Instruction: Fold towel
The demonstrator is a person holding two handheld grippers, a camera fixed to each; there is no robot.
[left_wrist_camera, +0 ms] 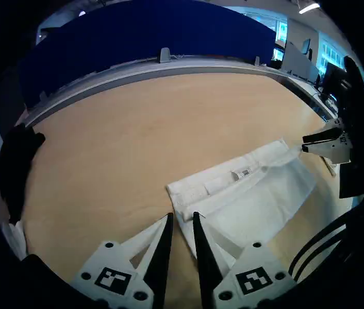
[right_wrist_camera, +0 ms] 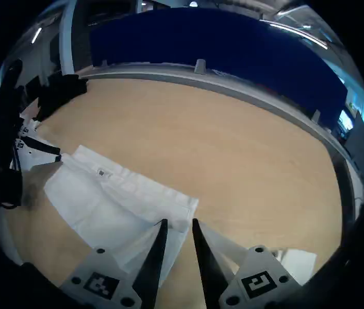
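Note:
A white towel (left_wrist_camera: 254,198) lies folded lengthwise on the light wooden table (left_wrist_camera: 146,129), with a small label (left_wrist_camera: 244,172) on its hem. My left gripper (left_wrist_camera: 182,216) is shut on the towel's near corner. My right gripper (left_wrist_camera: 302,144) appears far right, pinching the opposite end, which is raised a little off the table. In the right gripper view, the right gripper (right_wrist_camera: 179,222) is shut on the towel (right_wrist_camera: 115,206) at its corner. The left gripper (right_wrist_camera: 58,154) holds the far end at the left, with a shadow beneath the cloth.
A blue partition (left_wrist_camera: 146,36) on a grey rail borders the table's far edge. A black bundle (left_wrist_camera: 17,154) lies at the left edge, with a white item (left_wrist_camera: 14,237) near it. Black cables (left_wrist_camera: 326,242) hang at the right. A white object (right_wrist_camera: 295,262) lies near the right gripper.

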